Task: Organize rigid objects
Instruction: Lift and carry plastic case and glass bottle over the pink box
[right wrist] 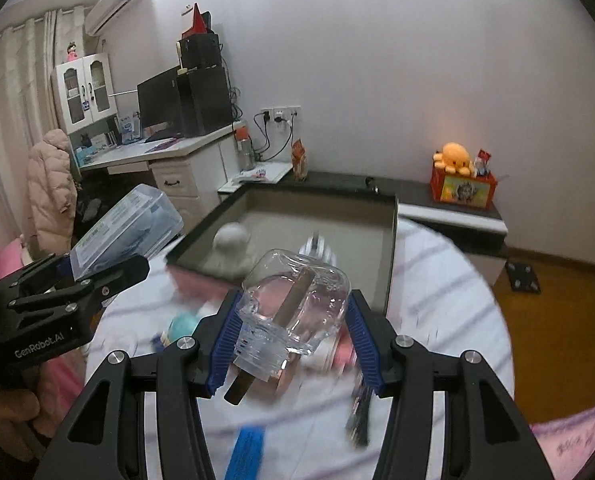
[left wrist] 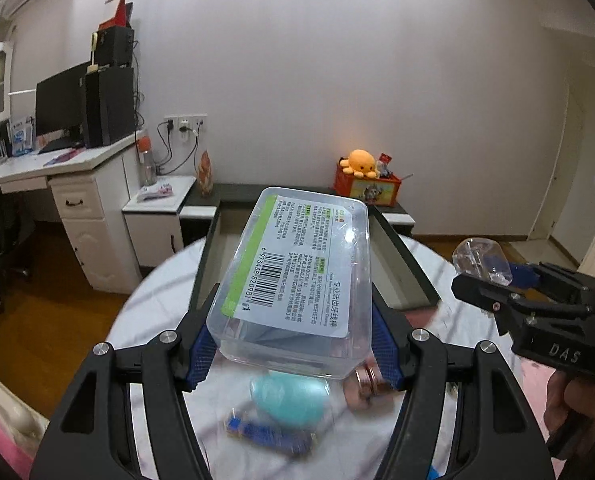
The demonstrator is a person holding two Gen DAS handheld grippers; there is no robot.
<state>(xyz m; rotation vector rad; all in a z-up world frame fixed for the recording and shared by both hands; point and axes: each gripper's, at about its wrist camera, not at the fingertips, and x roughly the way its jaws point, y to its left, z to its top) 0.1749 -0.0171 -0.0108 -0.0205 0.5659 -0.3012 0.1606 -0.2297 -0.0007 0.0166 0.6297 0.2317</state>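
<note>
My left gripper [left wrist: 291,350] is shut on a clear plastic box [left wrist: 297,276] with a green and white barcode label, held above the round table [left wrist: 165,292]. The same box [right wrist: 129,226] shows at the left of the right wrist view, in the left gripper [right wrist: 105,276]. My right gripper [right wrist: 293,340] is shut on a clear glass bottle [right wrist: 293,304] with a brown stick inside; that bottle [left wrist: 481,260] also appears at the right of the left wrist view. Below lie a turquoise egg shape [left wrist: 289,400], a copper-coloured piece [left wrist: 367,390] and a blue strip [left wrist: 269,434].
A dark-rimmed tray [right wrist: 391,248] stands at the table's far side with a white figure [right wrist: 231,250] inside. Beyond it are a low cabinet with an orange box and plush octopus [right wrist: 457,160], a white desk [left wrist: 77,160] with a monitor, and a wood floor.
</note>
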